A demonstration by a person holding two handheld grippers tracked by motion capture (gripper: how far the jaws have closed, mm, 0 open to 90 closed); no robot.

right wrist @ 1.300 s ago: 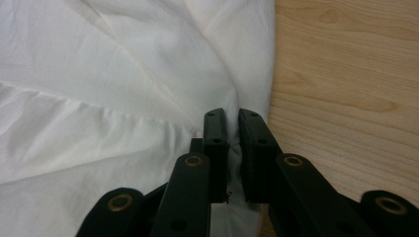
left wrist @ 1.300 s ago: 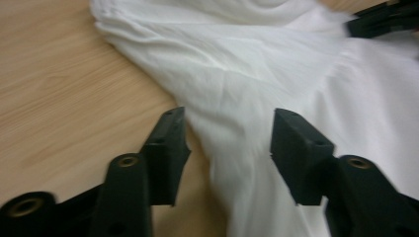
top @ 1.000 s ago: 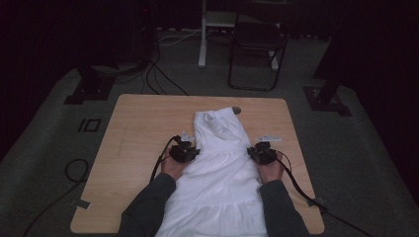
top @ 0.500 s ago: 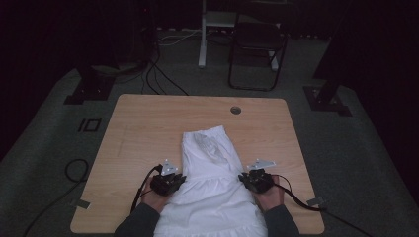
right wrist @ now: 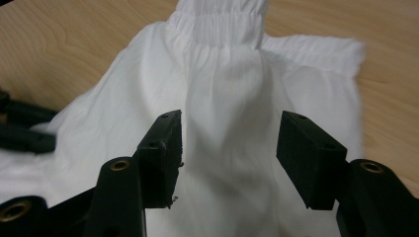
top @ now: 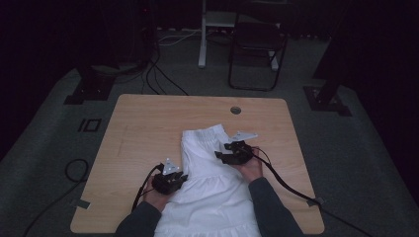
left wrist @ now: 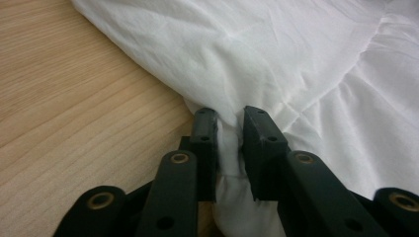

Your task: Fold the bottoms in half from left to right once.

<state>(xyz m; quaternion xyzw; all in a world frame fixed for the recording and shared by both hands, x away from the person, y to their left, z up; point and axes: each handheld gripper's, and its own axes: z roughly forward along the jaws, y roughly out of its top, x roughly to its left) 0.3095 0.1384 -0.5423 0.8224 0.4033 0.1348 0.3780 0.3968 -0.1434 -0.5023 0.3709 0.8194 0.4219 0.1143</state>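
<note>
Since half a second ago my right gripper (top: 223, 152) has let go of the garment's side and swung up and inward over the cloth, while my left gripper (top: 179, 178) has stayed low at the left edge. Nearest me, at about 7 o'clock, the left fingers (left wrist: 259, 133) are clenched on a fold of the white tiered skirt (top: 212, 185), the fabric bunched between them just above the wooden counter (top: 143, 123). The skirt lies along the middle of the counter, hem hanging off the near edge at 6 o'clock, elastic waistband (right wrist: 220, 22) pointing toward 12. Farther out, at about 1 o'clock, the right fingers (right wrist: 160, 153) are released and spread wide, hovering over the upper panel just short of the waistband.

I judge this to be the straightening step before a fold: one side pinned, the other hand regrasping. Next I'd lower the right fingers onto the waistband's edge, close on it, and take care not to drag the cloth off the pinned side.
</note>
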